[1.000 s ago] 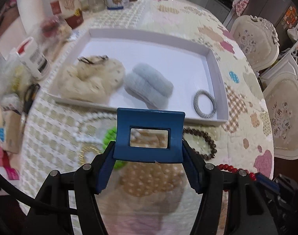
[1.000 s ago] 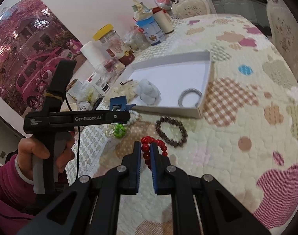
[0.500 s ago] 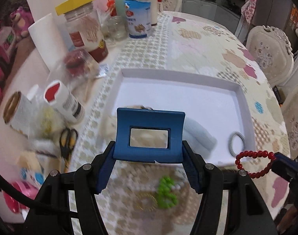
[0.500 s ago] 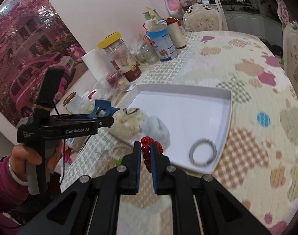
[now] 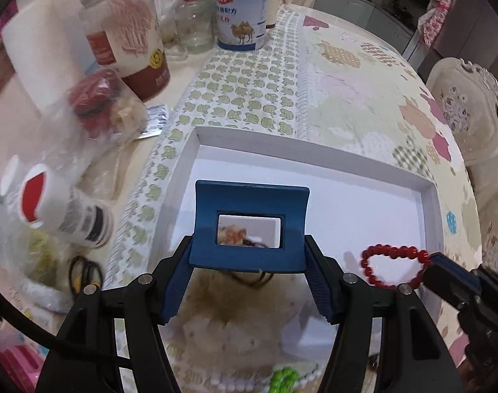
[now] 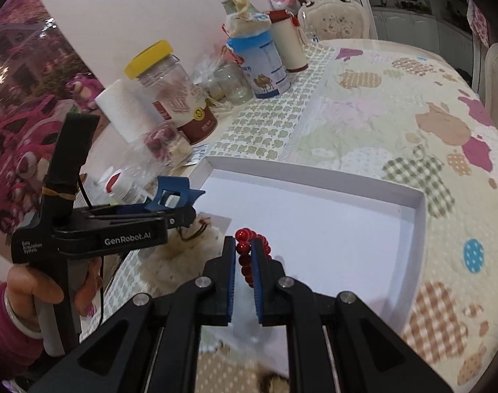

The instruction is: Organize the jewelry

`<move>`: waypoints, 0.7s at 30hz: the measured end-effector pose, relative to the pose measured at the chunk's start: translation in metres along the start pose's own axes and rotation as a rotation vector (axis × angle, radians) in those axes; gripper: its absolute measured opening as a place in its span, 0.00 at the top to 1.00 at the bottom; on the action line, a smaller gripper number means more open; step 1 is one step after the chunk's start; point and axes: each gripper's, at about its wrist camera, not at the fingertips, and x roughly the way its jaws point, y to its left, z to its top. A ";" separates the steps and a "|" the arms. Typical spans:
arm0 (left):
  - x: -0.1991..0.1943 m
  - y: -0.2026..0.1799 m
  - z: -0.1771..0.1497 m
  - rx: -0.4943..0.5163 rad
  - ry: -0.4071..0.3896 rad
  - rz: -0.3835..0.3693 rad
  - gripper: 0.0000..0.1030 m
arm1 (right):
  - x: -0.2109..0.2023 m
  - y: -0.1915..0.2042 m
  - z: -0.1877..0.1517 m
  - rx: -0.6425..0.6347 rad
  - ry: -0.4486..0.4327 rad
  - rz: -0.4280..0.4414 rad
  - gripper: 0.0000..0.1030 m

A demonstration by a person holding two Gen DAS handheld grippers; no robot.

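Patchwork quilting covers the worktop [image 6: 396, 104], where a white tray [image 6: 422, 216] sits. The right gripper [image 6: 245, 255] pinches a red bead bracelet [image 6: 245, 245] above the tray's near part; the left gripper [image 5: 249, 262] is spread around a blue hair clip [image 5: 250, 226] over the tray's left end. Judged from here, the bracelet wants lowering to bare tray floor, clear of the fluffy cream piece [image 5: 242, 321] — then a gentle release. "GenRobot.AI" marks the left gripper; the camel-printed tin [image 6: 265, 65] bears writing too blurred to read, probably Chinese.

The shallow white cardboard tray [image 6: 314, 177] lies on the patchwork quilted tablecloth [image 6: 396, 104]; jars and tins [image 6: 265, 65] stand behind it.
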 end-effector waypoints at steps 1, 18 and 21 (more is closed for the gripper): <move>0.004 0.000 0.003 -0.004 0.006 -0.004 0.42 | 0.004 -0.002 0.002 0.007 0.001 0.000 0.91; 0.056 -0.005 0.021 -0.003 0.041 -0.012 0.42 | 0.055 -0.077 -0.010 0.175 0.086 -0.152 0.90; 0.055 -0.003 0.020 -0.022 0.029 -0.036 0.41 | 0.052 -0.078 -0.011 0.179 0.081 -0.172 0.83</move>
